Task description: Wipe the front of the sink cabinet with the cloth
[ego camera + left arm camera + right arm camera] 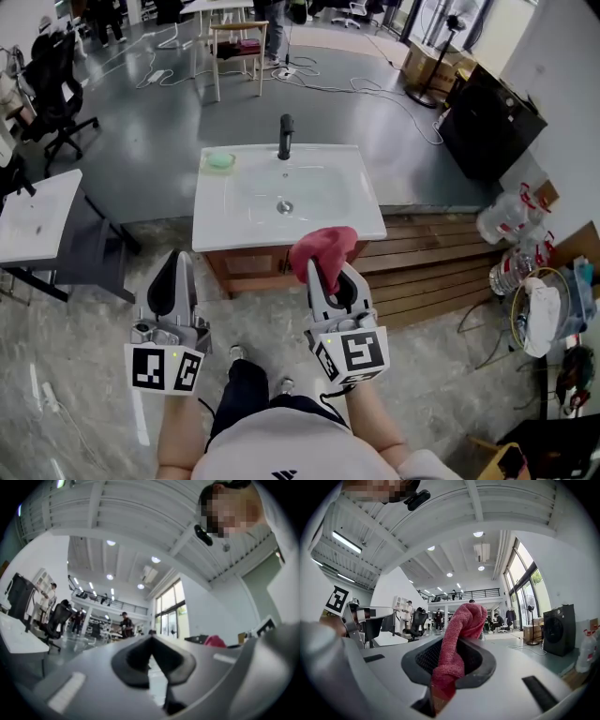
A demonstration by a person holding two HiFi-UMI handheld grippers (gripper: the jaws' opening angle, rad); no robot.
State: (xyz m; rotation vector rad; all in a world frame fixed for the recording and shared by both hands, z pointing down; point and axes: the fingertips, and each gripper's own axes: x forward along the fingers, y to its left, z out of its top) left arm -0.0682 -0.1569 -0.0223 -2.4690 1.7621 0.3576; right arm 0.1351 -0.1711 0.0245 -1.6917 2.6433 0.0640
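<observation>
While the right hand-held gripper (pixel 330 270) squeezes the red cloth (pixel 323 246), which pokes up past its tips, the cabinet front (pixel 251 267) lies just ahead and lower, under the sink (pixel 246 234). It runs side to side. The left hand-held gripper (pixel 175 274) is pinched closed on nothing. Both point forward.

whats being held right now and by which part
The right gripper pinches the red cloth by one end, the rest bunched beyond its jaws. The left gripper is shut on nothing.
</observation>
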